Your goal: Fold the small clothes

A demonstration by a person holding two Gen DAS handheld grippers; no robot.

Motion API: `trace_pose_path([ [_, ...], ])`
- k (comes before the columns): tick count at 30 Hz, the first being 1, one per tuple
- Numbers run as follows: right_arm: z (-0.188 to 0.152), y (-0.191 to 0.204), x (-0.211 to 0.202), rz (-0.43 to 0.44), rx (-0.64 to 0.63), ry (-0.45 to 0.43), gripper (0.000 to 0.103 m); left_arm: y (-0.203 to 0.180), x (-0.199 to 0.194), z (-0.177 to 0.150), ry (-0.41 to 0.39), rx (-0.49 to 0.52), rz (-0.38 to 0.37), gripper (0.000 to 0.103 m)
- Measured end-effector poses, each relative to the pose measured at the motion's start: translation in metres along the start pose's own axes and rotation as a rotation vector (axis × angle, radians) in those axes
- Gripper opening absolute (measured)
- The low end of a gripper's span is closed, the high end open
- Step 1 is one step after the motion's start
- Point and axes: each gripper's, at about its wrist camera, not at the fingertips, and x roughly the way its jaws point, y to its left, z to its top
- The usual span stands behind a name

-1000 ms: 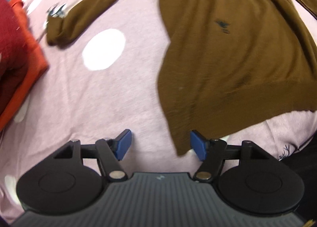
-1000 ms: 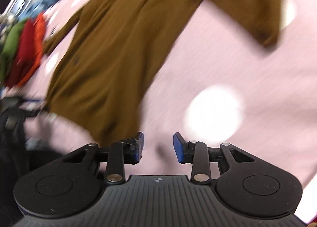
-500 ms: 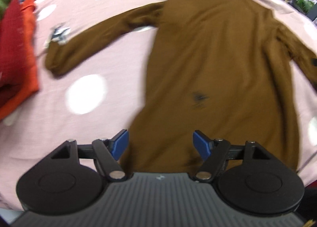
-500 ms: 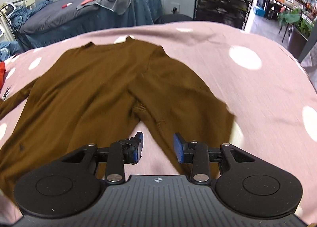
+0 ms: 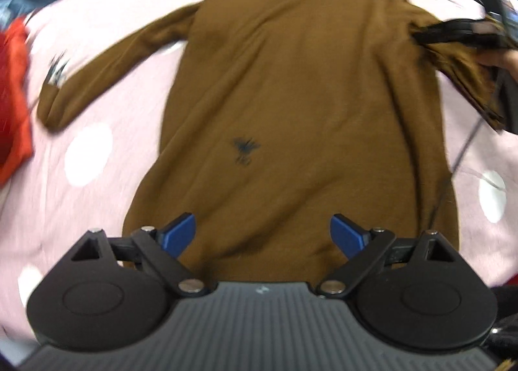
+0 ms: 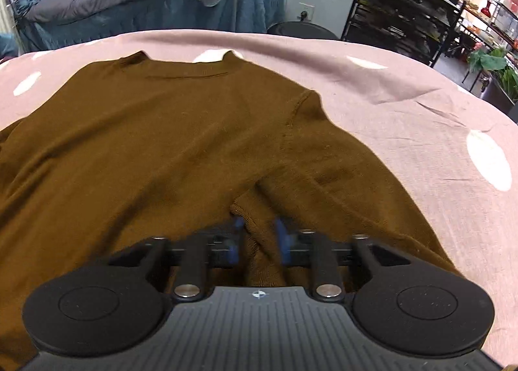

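While right tool (image 6: 257,235) closes onto brown sweater (image 5: 301,105) sleeve, left tool (image 5: 262,233) opens empty; red clothes (image 5: 13,92) nearby.

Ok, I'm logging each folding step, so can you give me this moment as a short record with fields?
garment: brown long-sleeved knit sweater, lying front up
surface: pink cloth with white dots
left hand-held gripper: over the hem, jaws opening, nothing between them
right hand-held gripper: jaws closing on the sweater's right sleeve
left sleeve: spread out flat
nearby: red and orange folded clothes
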Motion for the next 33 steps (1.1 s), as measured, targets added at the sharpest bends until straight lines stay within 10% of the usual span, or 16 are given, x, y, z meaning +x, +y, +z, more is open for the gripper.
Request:
trace_pose_path([
  [9, -0.007, -0.101, -0.099, 0.047, 0.332, -0.165, 0.006, -0.020, 0.011, 0.016, -0.004, 0.049, -0.049, 0.091],
  [20, -0.081, -0.304, -0.229, -0.347, 0.678, -0.277, 0.005, -0.085, 0.032, 0.067, -0.039, 0.202, -0.177, 0.091],
  [33, -0.077, -0.344, -0.228, -0.473, 0.686, -0.312, 0.004, -0.176, 0.061, 0.052, 0.127, 0.533, -0.289, 0.094],
])
